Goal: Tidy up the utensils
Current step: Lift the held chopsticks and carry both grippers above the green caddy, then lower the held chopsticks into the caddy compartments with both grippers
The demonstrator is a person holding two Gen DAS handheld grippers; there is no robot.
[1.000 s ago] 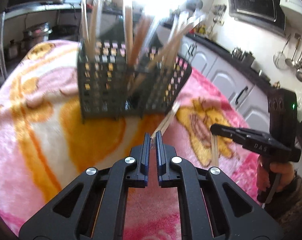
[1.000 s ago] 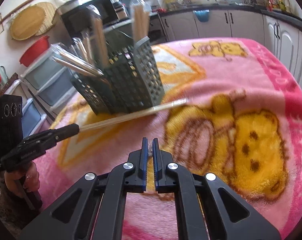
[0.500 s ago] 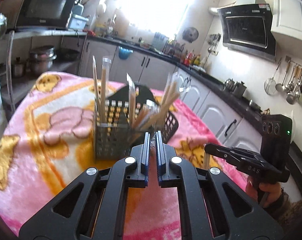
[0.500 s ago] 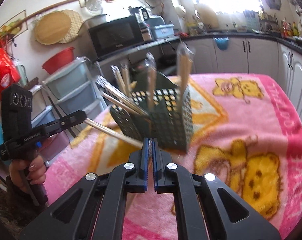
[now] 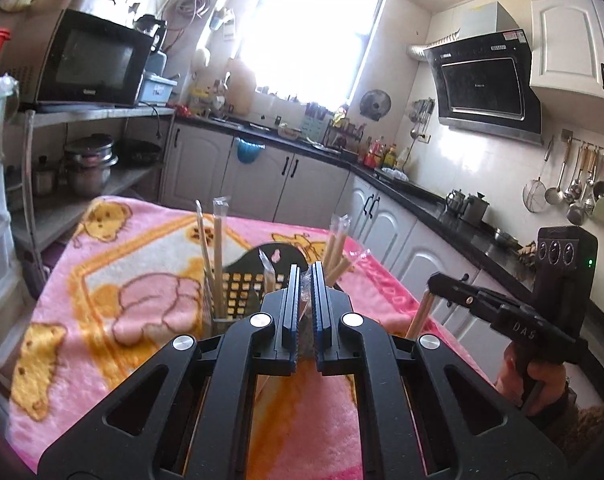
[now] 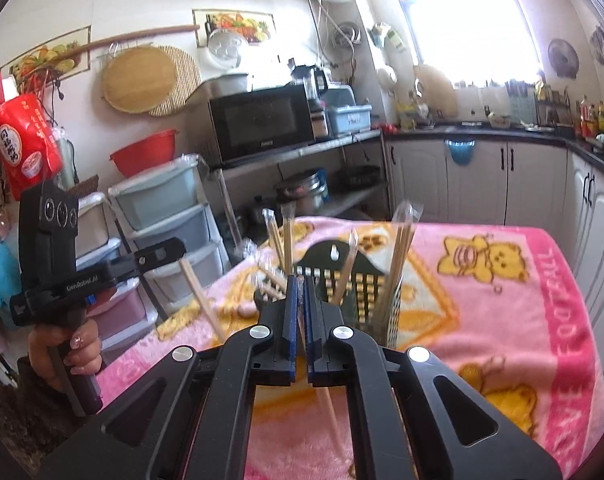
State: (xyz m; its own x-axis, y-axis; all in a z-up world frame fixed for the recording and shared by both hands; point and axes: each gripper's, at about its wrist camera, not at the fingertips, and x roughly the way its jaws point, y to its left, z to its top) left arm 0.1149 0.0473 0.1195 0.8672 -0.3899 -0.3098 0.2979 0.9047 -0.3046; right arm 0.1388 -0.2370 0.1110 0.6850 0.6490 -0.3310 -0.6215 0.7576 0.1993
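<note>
Both grippers, left (image 5: pixel 306 312) and right (image 6: pixel 300 312), clamp wrapped chopsticks (image 6: pixel 199 296). Light, stiff, slippery wrap; grip mid-shaft. Basket (image 6: pixel 356 292) at 12 o'clock.

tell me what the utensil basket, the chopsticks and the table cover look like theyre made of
Utensil basket: dark perforated walls with a matte look, probably plastic, possibly coated metal.
Chopsticks: pale tan sticks, likely bamboo or wood, in clear glossy plastic sleeves that crinkle at the top.
Table cover: pink fleece blanket, fuzzy pile, printed bears.
</note>
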